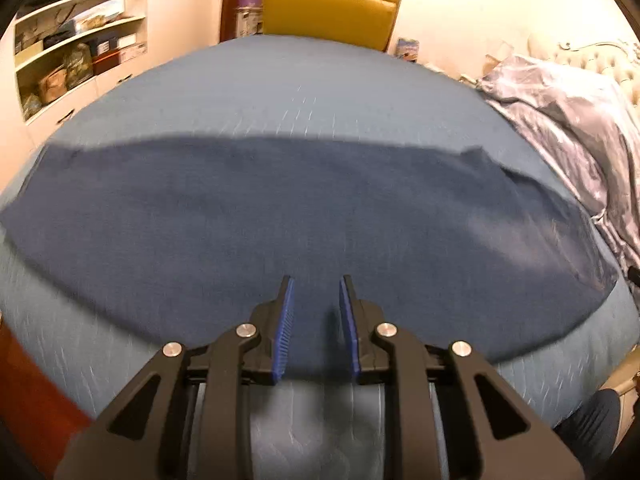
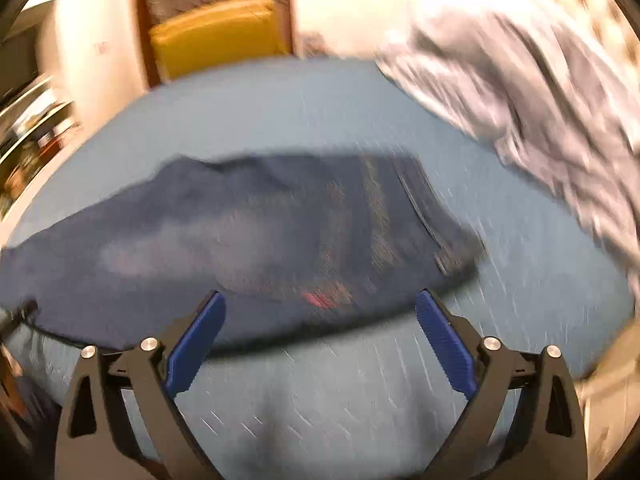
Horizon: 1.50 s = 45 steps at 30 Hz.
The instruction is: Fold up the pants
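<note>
My left view is the sharper one: it shows the pants [image 1: 280, 216] as a long dark blue band lying flat across the bed [image 1: 280, 92], with shelves [image 1: 76, 52] at the far left, a yellow chair [image 1: 328, 12] beyond the bed's far edge and a crumpled grey quilt [image 1: 568, 120] on the right. My right view is smeared with blur, but it alone shows the waist end of the pants [image 2: 400, 216], with a seam line, a small red mark [image 2: 316, 300] near the near edge, and what looks like a waistband at the right. The chair [image 2: 216, 36] and quilt [image 2: 520, 80] appear there too, only as streaks.

My left gripper [image 1: 316, 286] points down and forward over the near part of the pants, its blue pads [image 1: 285, 328] a narrow gap apart with only cloth seen beyond them; nothing is pinched. My right gripper [image 2: 320, 304] also tilts down, its pads [image 2: 196, 344] spread wide, framing the near hem of the pants and the bare bed [image 2: 340, 400] without touching either that I can tell.

The pants run left to right across both views, long axis parallel to the near bed edge, waist toward the right, the leg end trailing off left past the frame edge
</note>
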Tool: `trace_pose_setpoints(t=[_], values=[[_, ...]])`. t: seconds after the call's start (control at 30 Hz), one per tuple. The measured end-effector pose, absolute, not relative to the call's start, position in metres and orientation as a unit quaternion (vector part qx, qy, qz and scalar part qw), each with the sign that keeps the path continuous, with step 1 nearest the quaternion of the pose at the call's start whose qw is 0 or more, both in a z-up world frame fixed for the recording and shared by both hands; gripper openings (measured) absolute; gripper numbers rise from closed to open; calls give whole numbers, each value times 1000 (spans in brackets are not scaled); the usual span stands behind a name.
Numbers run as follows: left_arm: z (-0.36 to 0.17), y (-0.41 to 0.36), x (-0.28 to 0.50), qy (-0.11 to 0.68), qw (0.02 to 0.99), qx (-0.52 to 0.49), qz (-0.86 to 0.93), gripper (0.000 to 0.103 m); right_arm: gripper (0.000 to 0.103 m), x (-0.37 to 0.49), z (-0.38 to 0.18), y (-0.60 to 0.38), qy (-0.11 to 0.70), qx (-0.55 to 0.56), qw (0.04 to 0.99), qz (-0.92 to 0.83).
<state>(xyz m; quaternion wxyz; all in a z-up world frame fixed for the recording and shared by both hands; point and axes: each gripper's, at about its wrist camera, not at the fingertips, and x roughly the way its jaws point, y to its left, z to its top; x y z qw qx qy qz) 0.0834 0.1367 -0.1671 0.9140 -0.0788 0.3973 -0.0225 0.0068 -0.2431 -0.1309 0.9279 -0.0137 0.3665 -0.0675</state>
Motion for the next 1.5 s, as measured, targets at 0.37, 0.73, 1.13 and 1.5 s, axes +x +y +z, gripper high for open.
trace_pose_setpoints(t=[0.37, 0.73, 1.13, 1.5], values=[[-144, 15, 207, 420, 896, 8, -142, 83, 92, 152, -161, -165, 434, -27, 900, -14], [-176, 77, 258, 467, 877, 41, -108, 36, 88, 230, -203, -183, 472, -59, 878, -53], [-184, 377, 232, 456, 885, -13, 91, 65, 92, 231, -205, -188, 470, -56, 879, -55], [-153, 434, 181, 416, 908, -5, 48, 62, 84, 193, -148, -120, 399, -62, 915, -16]])
